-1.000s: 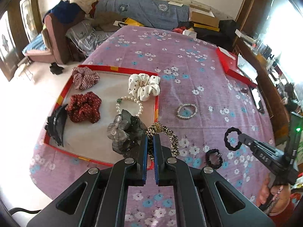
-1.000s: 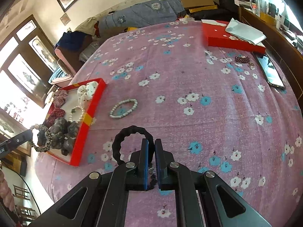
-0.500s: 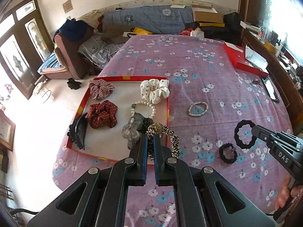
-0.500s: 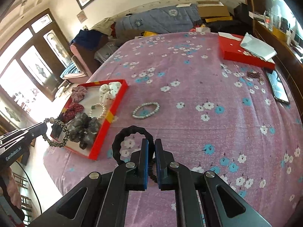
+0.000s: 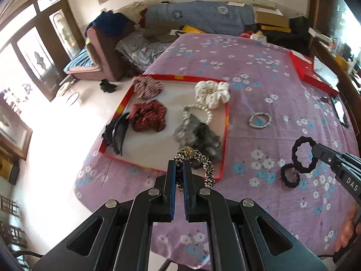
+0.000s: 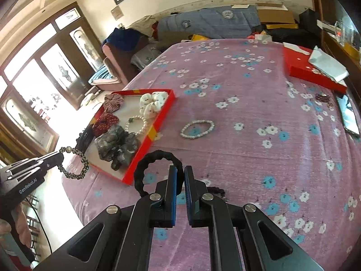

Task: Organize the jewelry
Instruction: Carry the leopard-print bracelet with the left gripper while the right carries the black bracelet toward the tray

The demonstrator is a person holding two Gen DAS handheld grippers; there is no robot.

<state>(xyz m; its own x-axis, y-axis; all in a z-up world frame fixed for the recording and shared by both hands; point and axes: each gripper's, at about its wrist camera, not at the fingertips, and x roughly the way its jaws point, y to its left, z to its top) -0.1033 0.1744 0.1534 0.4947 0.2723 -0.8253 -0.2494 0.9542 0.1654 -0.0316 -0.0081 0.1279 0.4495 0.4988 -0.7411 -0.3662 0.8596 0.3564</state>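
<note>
Across the whole scene spreads a purple flower-printed bedspread (image 5: 259, 72) on a bed. On its left part lies a shallow red-rimmed tray with a white floor (image 5: 226, 122), holding a white spotted fabric scrunchie (image 5: 212, 93) at the far right corner, a striped red-and-white scrunchie (image 5: 146, 87) at the far left, a dark red dotted scrunchie (image 5: 149, 118) nearer, a grey sheer scrunchie (image 5: 198, 135) at the near right, a black claw clip (image 5: 116, 134) on the left rim, and a pearl bracelet with a green bead (image 5: 198, 113) between the white and grey scrunchies. Just right of the tray a second pearl bracelet (image 6: 197, 128) rests on the bedspread. Near the right, a small black bead bracelet (image 5: 291, 176) lies on the cloth.

The left tool (image 5: 179, 171) is clamped narrow on a leopard-print braided hair tie (image 5: 203, 164), held above the tray's near rim. The right tool (image 6: 179, 178) pinches a black braided hair tie (image 6: 155, 160), raised over the bedspread just right of the tray.
</note>
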